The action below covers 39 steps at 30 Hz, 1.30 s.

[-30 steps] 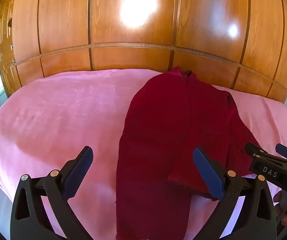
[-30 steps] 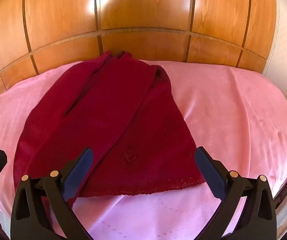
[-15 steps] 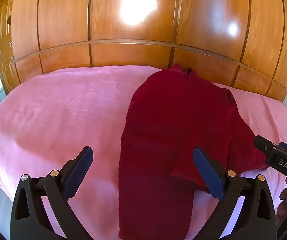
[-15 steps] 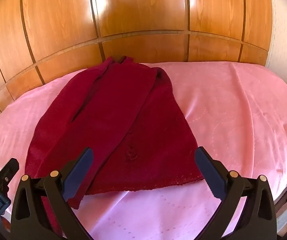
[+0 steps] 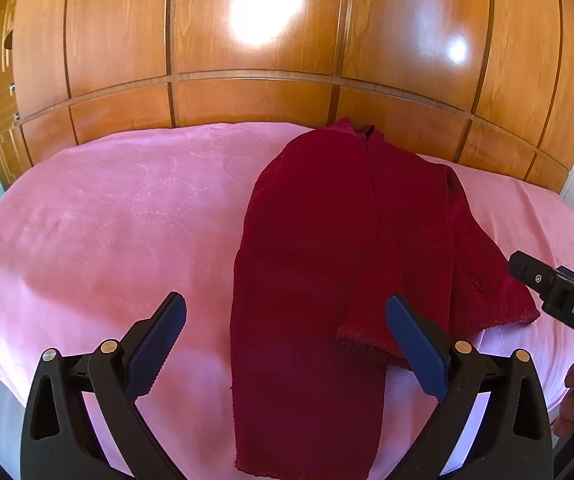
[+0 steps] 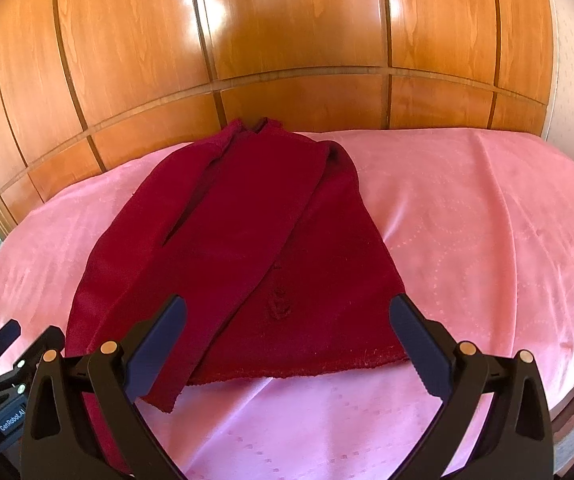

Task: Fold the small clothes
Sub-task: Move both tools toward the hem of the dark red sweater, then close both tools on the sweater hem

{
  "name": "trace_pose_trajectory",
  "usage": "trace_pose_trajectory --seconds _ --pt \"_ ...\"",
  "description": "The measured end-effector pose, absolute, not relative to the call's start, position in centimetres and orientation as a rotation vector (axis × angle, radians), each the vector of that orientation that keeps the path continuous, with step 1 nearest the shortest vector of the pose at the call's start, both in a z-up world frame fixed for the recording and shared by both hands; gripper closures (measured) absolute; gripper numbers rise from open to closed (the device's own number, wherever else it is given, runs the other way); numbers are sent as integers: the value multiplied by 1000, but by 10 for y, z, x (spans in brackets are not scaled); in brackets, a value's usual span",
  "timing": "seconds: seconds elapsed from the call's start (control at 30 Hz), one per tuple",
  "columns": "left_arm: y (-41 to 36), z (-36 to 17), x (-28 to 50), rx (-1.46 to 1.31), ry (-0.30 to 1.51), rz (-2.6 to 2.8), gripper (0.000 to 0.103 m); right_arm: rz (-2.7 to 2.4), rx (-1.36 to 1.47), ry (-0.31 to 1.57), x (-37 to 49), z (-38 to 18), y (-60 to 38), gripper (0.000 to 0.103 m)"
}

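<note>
My left tool and right tool both hover spread wide and empty over the dark red garment, which lies lengthwise on the pink bedspread, neck toward the wooden headboard, hem toward me.

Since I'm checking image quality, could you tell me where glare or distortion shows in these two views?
Left wrist view: bright glare patches on the wardrobe, its panel lines bowed by the fisheye. Right wrist view: softer streaks on the wood, the garment sharp, dark corners.
</note>
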<state>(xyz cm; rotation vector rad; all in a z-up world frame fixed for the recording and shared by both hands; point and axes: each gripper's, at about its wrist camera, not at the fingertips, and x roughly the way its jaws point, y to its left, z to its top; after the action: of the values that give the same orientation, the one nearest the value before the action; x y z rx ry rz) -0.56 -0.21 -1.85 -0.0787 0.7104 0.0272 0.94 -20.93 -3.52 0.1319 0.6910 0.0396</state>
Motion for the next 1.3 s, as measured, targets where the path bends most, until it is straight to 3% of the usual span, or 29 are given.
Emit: trace_pose_trajectory --seconds 1.03,1.17,1.23,1.3 --pt "-13 -37 3 7 779 -20 4 40 174 706 16 -43 -220 2" --pt "-16 -49 6 17 812 -33 14 70 206 733 21 -48 -222 2" --pt "-17 -57 8 20 843 -55 28 89 220 742 23 -50 -222 2" --pt "-18 -63 10 17 868 -80 28 103 224 747 24 -53 -221 2"
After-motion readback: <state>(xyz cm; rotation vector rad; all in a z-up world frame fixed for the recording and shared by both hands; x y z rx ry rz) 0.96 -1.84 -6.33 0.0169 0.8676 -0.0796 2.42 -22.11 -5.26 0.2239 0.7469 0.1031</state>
